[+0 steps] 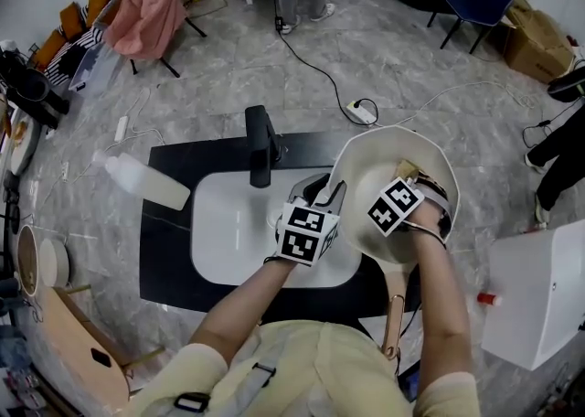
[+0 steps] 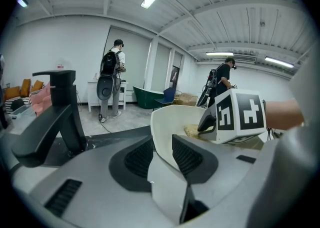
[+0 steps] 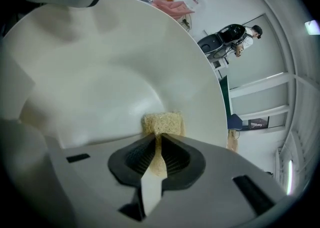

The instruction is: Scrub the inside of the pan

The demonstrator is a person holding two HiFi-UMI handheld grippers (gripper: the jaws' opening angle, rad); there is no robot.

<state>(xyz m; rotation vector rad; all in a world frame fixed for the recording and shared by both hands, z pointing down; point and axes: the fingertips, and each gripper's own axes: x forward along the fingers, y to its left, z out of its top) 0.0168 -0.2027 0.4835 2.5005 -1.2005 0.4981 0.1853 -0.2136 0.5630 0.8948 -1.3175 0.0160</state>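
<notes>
In the head view a white pan (image 1: 366, 177) is held tilted over the right side of the sink, its wooden handle (image 1: 393, 315) pointing toward me. My left gripper (image 1: 327, 194) is shut on the pan's left rim. The left gripper view shows the rim (image 2: 165, 122) pinched between the pads of that gripper (image 2: 162, 153). My right gripper (image 1: 409, 174) reaches into the pan, shut on a tan fibrous scrubber (image 1: 406, 167). In the right gripper view the scrubber (image 3: 162, 123) sticks out past the right gripper (image 3: 159, 142) and presses on the pan's inner wall (image 3: 100, 82).
A black faucet (image 1: 260, 145) stands behind the white sink basin (image 1: 228, 223) set in a black counter (image 1: 164, 260). A clear plastic bottle (image 1: 146, 180) lies at the counter's left. A white box (image 1: 539, 287) sits at the right. People stand in the background.
</notes>
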